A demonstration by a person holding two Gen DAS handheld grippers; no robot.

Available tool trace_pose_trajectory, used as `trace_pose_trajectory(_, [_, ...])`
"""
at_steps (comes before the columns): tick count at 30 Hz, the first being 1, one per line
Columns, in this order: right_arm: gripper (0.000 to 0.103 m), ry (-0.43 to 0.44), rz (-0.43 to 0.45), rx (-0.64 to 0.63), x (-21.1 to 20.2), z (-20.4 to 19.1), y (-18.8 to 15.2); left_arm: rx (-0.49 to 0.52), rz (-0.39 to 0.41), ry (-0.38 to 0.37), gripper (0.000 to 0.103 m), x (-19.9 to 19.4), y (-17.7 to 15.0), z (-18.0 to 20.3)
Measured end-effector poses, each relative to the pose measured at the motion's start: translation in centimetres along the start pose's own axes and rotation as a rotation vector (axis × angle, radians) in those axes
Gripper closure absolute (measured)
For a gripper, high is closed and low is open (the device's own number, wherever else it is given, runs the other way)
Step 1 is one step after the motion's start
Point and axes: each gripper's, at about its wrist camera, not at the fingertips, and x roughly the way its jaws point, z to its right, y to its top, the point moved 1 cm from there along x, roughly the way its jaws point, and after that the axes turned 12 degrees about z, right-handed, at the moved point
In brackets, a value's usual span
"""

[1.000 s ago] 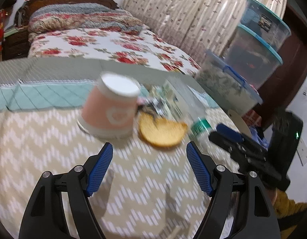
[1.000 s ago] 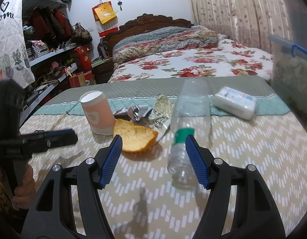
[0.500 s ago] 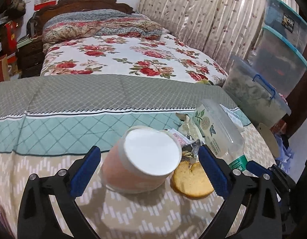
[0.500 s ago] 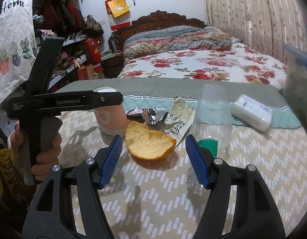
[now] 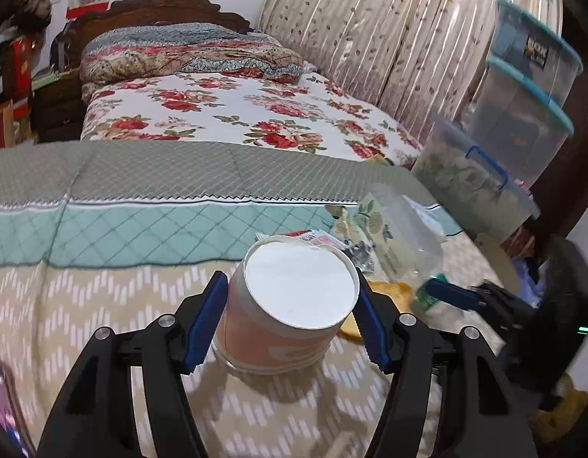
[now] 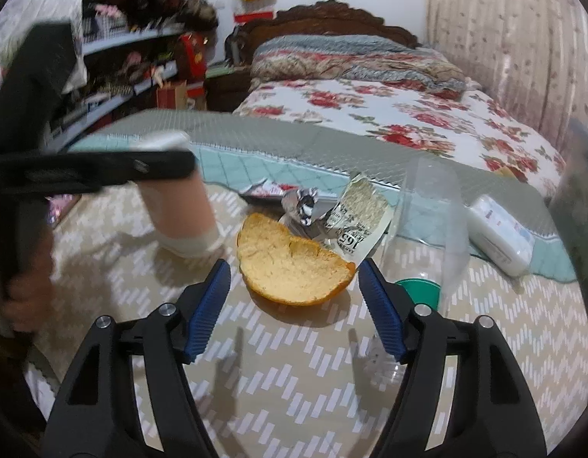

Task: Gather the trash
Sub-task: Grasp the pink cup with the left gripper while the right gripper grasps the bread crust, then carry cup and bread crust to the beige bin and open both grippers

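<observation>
The left claw (image 5: pixel 290 320) stood spread around the paper cup (image 5: pixel 290 313), one blue pad on each side of its wall and very close to it, though whether they already pressed the paper could not be told. The cup sat upside down on the table (image 5: pixel 84 305), its white bottom facing up, so a sideways hold on the wall looked like the natural way in.

The right claw (image 6: pixel 294 305) hung spread and empty, just short of the orange peel (image 6: pixel 290 267), its pads wide enough to straddle that piece. The peel lay hollow side up, which left a thin rim for a pad to catch.

Behind the peel the rest of the rubbish lay bunched together: a crumpled foil wrapper (image 6: pixel 303 204), a printed packet (image 6: pixel 357 221) and a clear plastic bottle (image 6: pixel 427 229) on its side with a green label. A white tissue pack (image 6: pixel 500 236) lay farther off. Probably each claw was taking the piece nearest to it, so the two would not cross.
</observation>
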Motion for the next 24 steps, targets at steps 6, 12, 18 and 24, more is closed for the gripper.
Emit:
trace_pose_trajectory(6, [0.027,0.002,-0.032,-0.077,1.6,-0.8,0.3,-0.015,-0.010,-0.038,0.042,-1.9,-1.2,0.1])
trace_pose_trajectory(12, [0.027,0.019,-0.089,-0.206,3.2,-2.6,0.2,-0.069,-0.043,-0.048,0.042,-1.9,-2.2,-1.1])
trace_pose_trajectory(18, [0.053,0.043,-0.153,-0.162,5.0,-1.6,-0.1,-0.079,-0.042,-0.049,0.042,-2.0,-2.2,-1.3])
trace_pose_trajectory(24, [0.088,0.103,-0.118,-0.086,3.7,-1.5,-0.1,-0.080,-0.033,-0.070,0.042,-2.4,-1.8,-1.0])
